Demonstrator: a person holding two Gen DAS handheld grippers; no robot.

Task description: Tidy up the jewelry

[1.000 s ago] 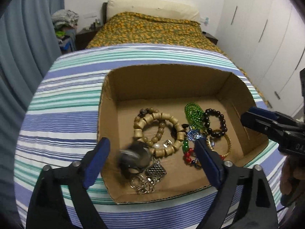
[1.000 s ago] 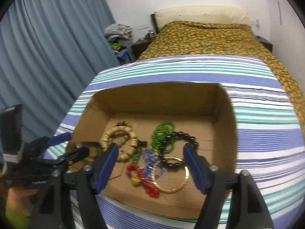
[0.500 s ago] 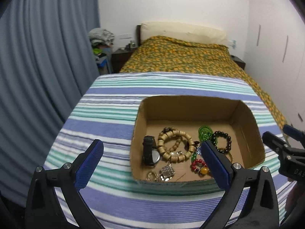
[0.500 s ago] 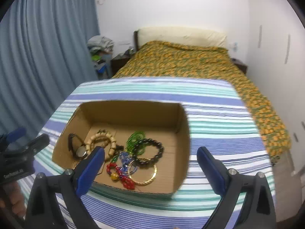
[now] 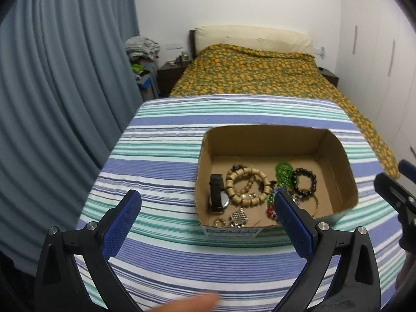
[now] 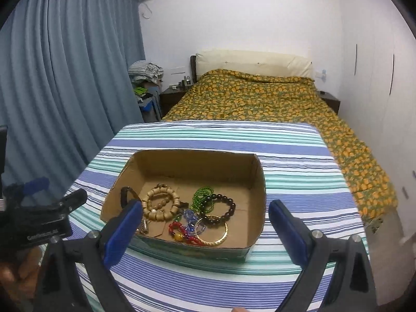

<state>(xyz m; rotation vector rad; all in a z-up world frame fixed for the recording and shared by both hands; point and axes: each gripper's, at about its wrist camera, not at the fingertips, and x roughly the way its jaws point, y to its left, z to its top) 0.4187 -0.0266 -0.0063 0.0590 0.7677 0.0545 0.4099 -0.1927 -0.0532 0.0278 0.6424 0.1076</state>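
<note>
An open cardboard box [image 5: 340, 171] [image 6: 256, 179] stands on the striped tablecloth. In it lie a black watch [image 5: 217, 191], a wooden bead bracelet [image 5: 245, 184] [image 6: 161, 204], green beads [image 5: 284, 171] [image 6: 202, 195], a black bead bracelet [image 5: 304, 182] [image 6: 223, 205], a gold bangle [image 6: 212, 230], red beads [image 6: 182, 232] and a silver pendant [image 5: 238, 218]. My left gripper [image 5: 208, 223] is open and empty, held back in front of the box's near left corner. My right gripper [image 6: 205, 234] is open and empty, held back above the box's near edge.
The striped tablecloth [image 5: 161, 161] [image 6: 299, 161] covers the table. A bed with an orange patterned cover [image 5: 249, 72] lies beyond it. Blue curtains [image 5: 59, 83] hang on the left, white wardrobes [image 5: 384, 59] stand on the right. A fingertip [image 5: 189, 303] shows at the bottom edge.
The left gripper released the black watch into the box. Both grippers pulled up and back from the box, open and empty.
</note>
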